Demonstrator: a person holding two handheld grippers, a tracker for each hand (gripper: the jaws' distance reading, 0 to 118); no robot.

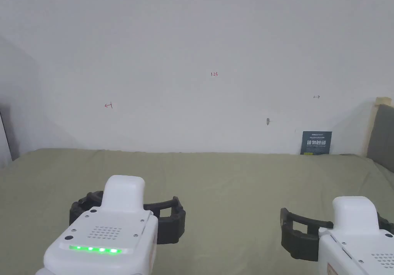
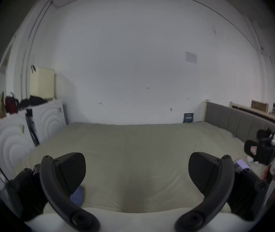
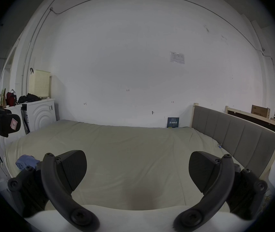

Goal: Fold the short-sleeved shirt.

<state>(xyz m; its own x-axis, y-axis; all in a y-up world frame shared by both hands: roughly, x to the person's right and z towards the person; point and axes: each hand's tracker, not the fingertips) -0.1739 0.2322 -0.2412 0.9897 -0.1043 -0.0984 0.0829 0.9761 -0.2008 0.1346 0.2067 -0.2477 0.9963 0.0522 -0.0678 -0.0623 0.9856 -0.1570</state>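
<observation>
A crumpled blue shirt point(image 3: 27, 161) lies near the left edge of the bed's olive sheet point(image 1: 231, 179). In the left gripper view the shirt point(image 2: 79, 194) peeks out just behind the left jaw. My left gripper point(image 1: 132, 199) hovers low over the near left part of the bed, open and holding nothing point(image 2: 136, 168). My right gripper point(image 1: 342, 214) hovers over the near right part, also open and holding nothing point(image 3: 137, 168). Both point toward the white wall. The shirt sits to the left of both grippers, touching neither.
A grey padded headboard point(image 3: 234, 135) runs along the bed's right side. White appliances point(image 3: 41, 115) with a cream basket point(image 3: 38, 83) and dark bags on top stand left of the bed. A small dark sign point(image 1: 316, 142) leans against the wall at the back right.
</observation>
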